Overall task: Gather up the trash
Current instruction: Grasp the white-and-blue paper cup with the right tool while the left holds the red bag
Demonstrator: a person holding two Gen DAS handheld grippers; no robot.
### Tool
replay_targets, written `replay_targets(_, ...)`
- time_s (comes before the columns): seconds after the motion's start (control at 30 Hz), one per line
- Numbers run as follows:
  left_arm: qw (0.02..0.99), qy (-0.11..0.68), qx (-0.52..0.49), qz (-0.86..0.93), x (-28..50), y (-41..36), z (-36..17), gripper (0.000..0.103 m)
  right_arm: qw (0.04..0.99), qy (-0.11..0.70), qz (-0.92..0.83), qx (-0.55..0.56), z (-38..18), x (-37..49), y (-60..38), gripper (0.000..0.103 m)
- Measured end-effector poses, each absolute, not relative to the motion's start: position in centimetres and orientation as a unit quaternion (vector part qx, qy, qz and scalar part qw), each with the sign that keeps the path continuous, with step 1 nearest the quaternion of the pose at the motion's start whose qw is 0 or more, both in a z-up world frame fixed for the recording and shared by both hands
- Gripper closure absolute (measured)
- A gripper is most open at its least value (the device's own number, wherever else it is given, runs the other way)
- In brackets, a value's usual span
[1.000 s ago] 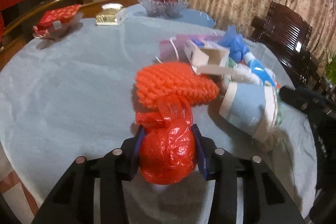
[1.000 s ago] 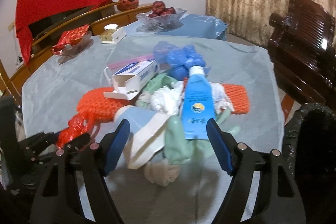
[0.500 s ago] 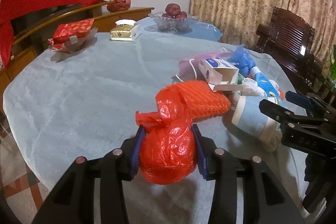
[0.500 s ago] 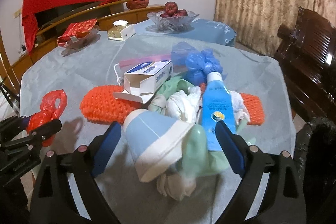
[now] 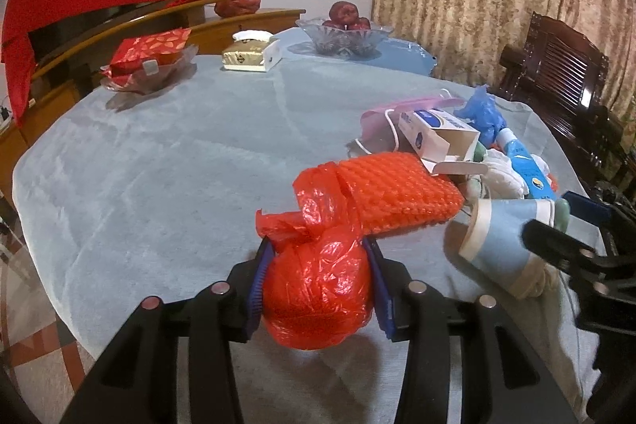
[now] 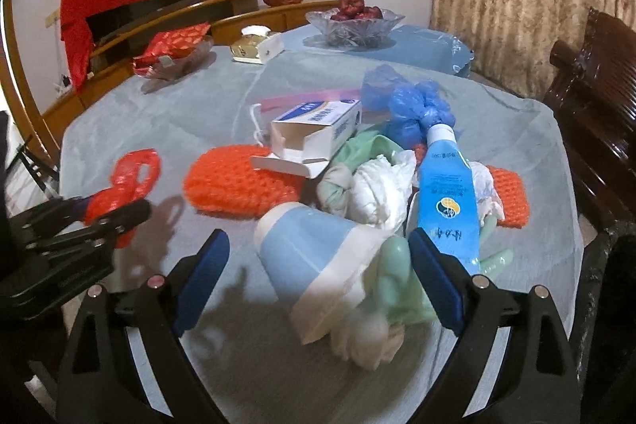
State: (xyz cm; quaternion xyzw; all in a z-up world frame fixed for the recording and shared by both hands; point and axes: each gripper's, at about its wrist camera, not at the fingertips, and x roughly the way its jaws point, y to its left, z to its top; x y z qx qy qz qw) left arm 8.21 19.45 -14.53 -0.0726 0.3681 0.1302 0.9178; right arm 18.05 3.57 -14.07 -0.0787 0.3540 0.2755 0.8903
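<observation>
My left gripper [image 5: 318, 285] is shut on a knotted red plastic bag [image 5: 318, 297], held above the near edge of the table; it shows in the right wrist view [image 6: 119, 193] too. My right gripper [image 6: 318, 265] is open, its jaws on either side of a crushed blue and white paper cup [image 6: 314, 261] lying on its side. Behind the cup lies a trash pile: a blue tube [image 6: 447, 193], white crumpled tissue [image 6: 381, 185], an open white carton [image 6: 314, 134], an orange foam net [image 6: 234, 181], a blue plastic bag [image 6: 413, 106] and green cloth [image 6: 397, 281].
The round table has a grey-blue cloth [image 5: 159, 153]. At its far side stand a glass fruit bowl [image 5: 342, 34], a tissue box [image 5: 250, 54] and a dish with a red packet [image 5: 147, 62]. A dark wooden chair [image 5: 564, 82] stands right. A black trash bag [image 6: 612, 265] is at the right edge.
My left gripper lifted the red bag and pulled it back from the orange net. My right gripper moved closer to the paper cup.
</observation>
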Motion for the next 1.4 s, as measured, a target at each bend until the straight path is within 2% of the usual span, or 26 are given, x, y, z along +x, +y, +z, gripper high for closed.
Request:
replay_targets(0.27,0.917,0.369,-0.081,0.132,7.7,19.5,-14.6,0.058,0.889,0.371,0.261,-0.067,-14.3,16.1,2.3,0.015)
replay_targets(0.37,0.917,0.368,-0.079,0.13,7.7,19.4,-14.6,0.057,0.881,0.386,0.266,-0.066,-15.3,16.1,2.7,0.026)
replay_targets(0.73,0.917,0.368,-0.078,0.132,7.5,19.8,-14.6,0.057,0.875,0.409,0.255,-0.055,-17.4,18.8,3.5,0.032)
replay_targets(0.8,0.917,0.369,-0.078,0.131,7.5,19.9,-14.7,0.057,0.872,0.412,0.261,-0.048,-17.4,19.0,3.6,0.037)
replay_targets(0.87,0.917,0.37,-0.078,0.13,7.5,19.9,-14.8,0.057,0.862,0.415,0.288,-0.044,-17.2,18.8,3.9,0.051)
replay_targets(1.2,0.916,0.37,-0.078,0.131,7.5,20.0,-14.8,0.056,0.853,0.41,0.318,-0.047,-16.5,18.0,5.1,0.055)
replay_targets(1.23,0.916,0.371,-0.077,0.131,7.4,20.0,-14.8,0.056,0.851,0.414,0.318,-0.05,-16.6,18.2,5.3,0.062)
replay_targets(1.27,0.916,0.371,-0.077,0.131,7.4,19.9,-14.8,0.056,0.848,0.418,0.321,-0.055,-16.7,18.2,5.6,0.076)
replay_targets(1.33,0.916,0.372,-0.078,0.131,7.4,20.0,-14.7,0.056,0.837,0.425,0.341,-0.049,-16.7,18.1,5.8,0.094)
replay_targets(1.37,0.916,0.371,-0.077,0.131,7.4,19.9,-14.8,0.056,0.836,0.424,0.346,-0.045,-16.5,17.9,5.7,0.099)
replay_targets(1.4,0.917,0.369,-0.076,0.132,7.3,20.0,-14.6,0.056,0.837,0.419,0.348,-0.046,-16.1,17.7,5.7,0.099)
